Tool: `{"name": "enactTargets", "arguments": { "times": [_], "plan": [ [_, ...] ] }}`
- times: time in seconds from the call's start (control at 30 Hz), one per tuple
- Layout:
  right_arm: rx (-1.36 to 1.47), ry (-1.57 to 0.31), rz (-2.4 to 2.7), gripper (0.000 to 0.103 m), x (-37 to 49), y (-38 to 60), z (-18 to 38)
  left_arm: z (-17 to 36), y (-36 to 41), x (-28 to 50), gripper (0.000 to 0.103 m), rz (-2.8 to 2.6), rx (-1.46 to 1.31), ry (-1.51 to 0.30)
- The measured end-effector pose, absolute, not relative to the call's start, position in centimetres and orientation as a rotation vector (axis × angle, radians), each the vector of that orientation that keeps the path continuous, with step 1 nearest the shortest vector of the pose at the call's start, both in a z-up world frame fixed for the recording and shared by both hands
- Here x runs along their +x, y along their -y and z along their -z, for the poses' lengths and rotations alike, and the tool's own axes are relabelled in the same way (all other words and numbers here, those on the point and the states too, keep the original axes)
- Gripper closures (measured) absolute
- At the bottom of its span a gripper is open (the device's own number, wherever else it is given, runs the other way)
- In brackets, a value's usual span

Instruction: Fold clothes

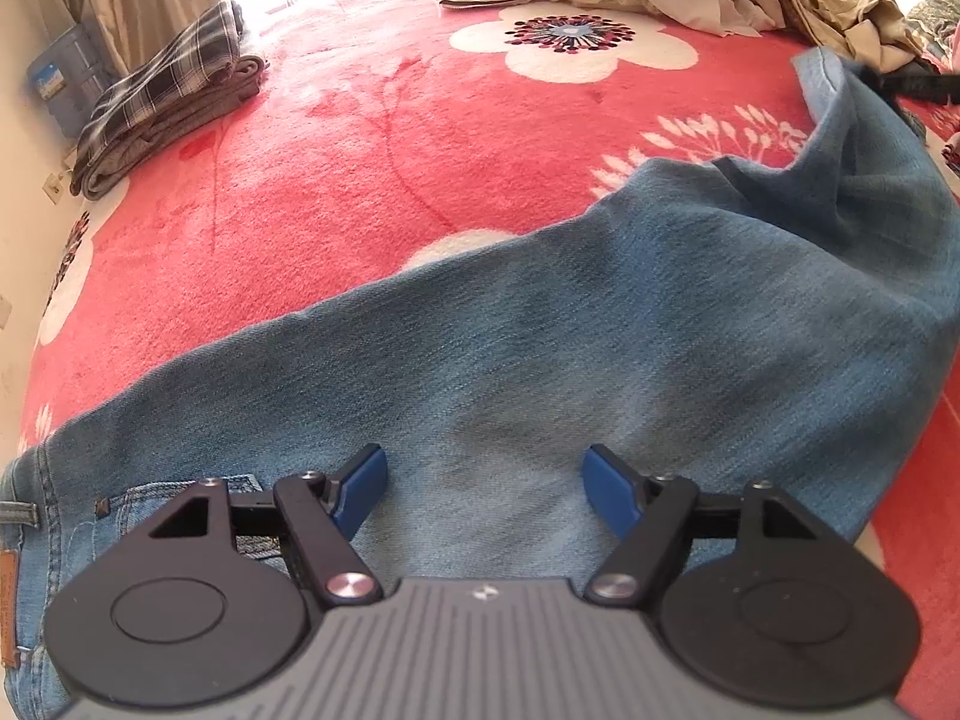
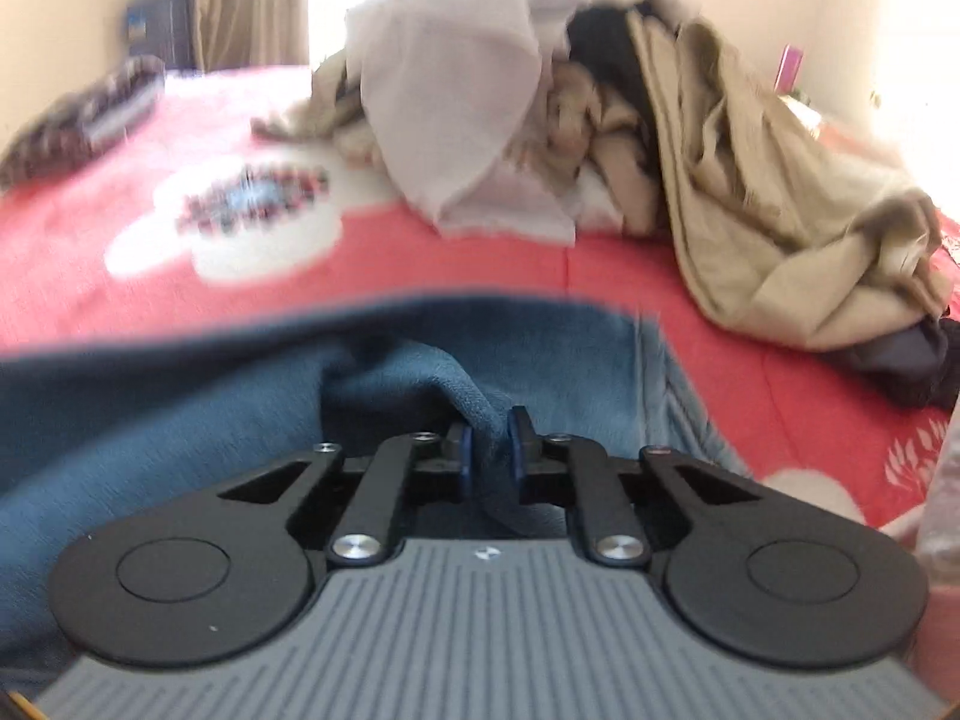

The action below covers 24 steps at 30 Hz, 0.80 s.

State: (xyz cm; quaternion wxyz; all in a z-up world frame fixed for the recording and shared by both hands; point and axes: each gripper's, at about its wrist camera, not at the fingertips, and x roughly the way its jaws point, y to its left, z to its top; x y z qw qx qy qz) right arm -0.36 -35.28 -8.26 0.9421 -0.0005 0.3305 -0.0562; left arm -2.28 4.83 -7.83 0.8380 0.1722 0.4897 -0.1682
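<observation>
We see a pair of faded blue denim jeans (image 1: 540, 360) spread across a bed covered by a fleecy red blanket with white flower prints (image 1: 372, 138). The waistband, with its belt loop and brown leather patch, lies at the lower left of the left wrist view, and the leg runs up to the right, where its far end is lifted off the blanket. Our left gripper (image 1: 483, 489) hangs just above the upper leg with its jaws wide apart and nothing between the blue pads. Our right gripper (image 2: 489, 441) has its jaws nearly closed, pinching a raised ridge of the denim (image 2: 420, 372) near the leg's end. A folded stack of plaid and grey clothes (image 1: 168, 108) sits at the bed's far left edge. A loose heap of beige and white garments (image 2: 600, 138) is piled at the far side.
</observation>
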Motion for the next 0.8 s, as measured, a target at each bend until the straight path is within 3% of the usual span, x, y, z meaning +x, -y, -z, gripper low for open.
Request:
{"name": "enactTargets", "arguments": {
  "times": [0.2, 0.4, 0.53, 0.8],
  "plan": [
    [0.243, -0.420, -0.167, 0.096, -5.0, 33.8, 2.0, 7.7, -5.0, -2.3, 0.027, 0.361, 0.353, -1.033],
    [0.585, -0.357, -0.698, 0.096, -8.7, 31.0, -1.5, 7.8, -5.3, -2.2, 0.026, 0.375, 0.345, -1.032],
    [0.663, -0.504, -1.055, 0.096, -10.8, 26.8, -0.6, 7.8, -5.5, -2.2, 0.026, 0.381, 0.343, -1.031],
    [0.481, -0.959, -1.421, 0.092, -14.8, 18.9, 4.1, 7.8, -5.6, -2.1, 0.026, 0.390, 0.342, -1.029]
  ]
}}
